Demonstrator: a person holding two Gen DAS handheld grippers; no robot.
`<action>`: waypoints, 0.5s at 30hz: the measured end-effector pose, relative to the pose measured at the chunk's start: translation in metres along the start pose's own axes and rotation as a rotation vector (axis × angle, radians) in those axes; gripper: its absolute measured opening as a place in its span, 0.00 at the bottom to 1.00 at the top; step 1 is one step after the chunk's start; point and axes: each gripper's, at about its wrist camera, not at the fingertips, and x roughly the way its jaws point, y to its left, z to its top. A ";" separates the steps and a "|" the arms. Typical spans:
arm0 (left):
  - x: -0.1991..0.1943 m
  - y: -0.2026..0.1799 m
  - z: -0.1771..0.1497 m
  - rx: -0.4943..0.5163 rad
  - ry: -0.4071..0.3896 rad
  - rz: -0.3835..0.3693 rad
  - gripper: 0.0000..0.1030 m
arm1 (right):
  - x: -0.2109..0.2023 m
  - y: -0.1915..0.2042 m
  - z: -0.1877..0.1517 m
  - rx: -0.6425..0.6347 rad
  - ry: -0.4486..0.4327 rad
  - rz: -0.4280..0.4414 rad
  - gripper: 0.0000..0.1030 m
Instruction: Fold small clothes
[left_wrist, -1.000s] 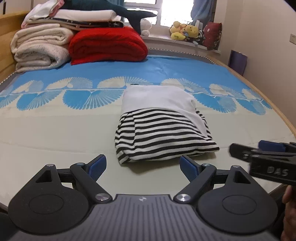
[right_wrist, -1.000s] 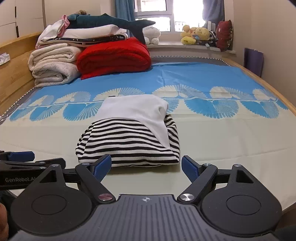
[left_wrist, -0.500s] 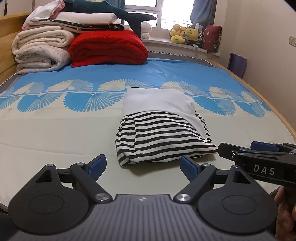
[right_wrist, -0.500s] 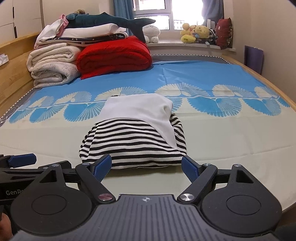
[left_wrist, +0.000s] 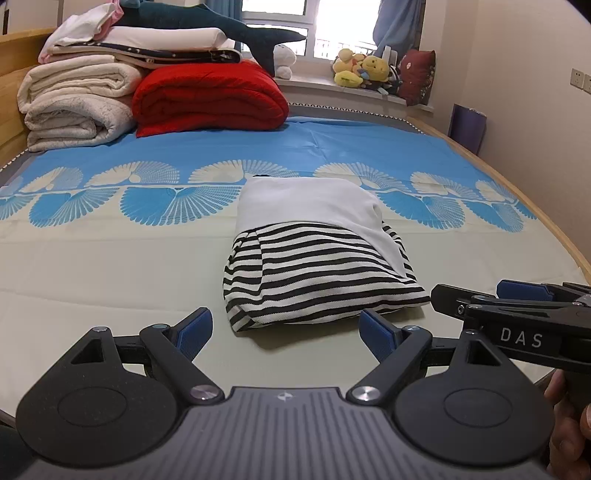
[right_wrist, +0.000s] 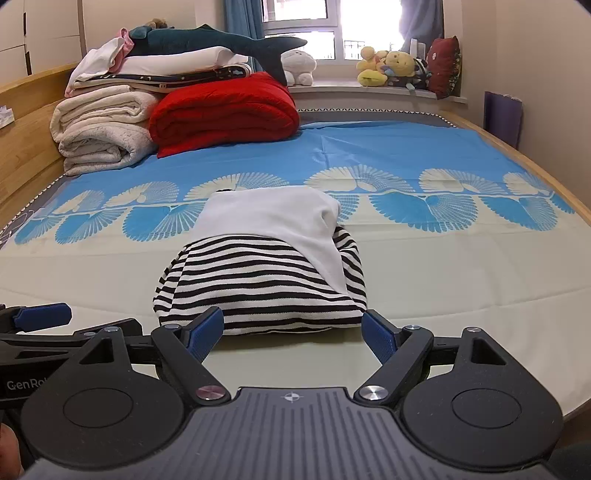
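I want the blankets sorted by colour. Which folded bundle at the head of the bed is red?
The red blanket, nearest the window; the cream blankets beside it, against the wooden bed frame, are pale, with white linens stacked on top.

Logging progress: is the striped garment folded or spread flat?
Folded: the striped garment lies as a compact bundle on the bed, its white part doubled over the top.

We see a wide bed with a blue and cream fan-patterned sheet (left_wrist: 110, 258), edged by a pale wooden frame (right_wrist: 535, 162). Cream walls (left_wrist: 524, 55) rise to the right, and a bright window (right_wrist: 332, 26) with blue curtains (right_wrist: 240, 18) stands beyond a white sill (right_wrist: 369, 92).
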 end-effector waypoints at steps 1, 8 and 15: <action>0.000 0.000 0.000 -0.002 0.000 0.000 0.87 | 0.000 0.000 0.000 0.000 0.000 0.000 0.80; 0.001 0.001 0.000 0.001 0.002 -0.002 0.87 | 0.000 0.001 0.000 -0.001 0.000 -0.001 0.80; 0.002 0.004 -0.001 0.004 0.006 -0.007 0.87 | 0.000 0.001 0.000 -0.002 0.000 -0.002 0.79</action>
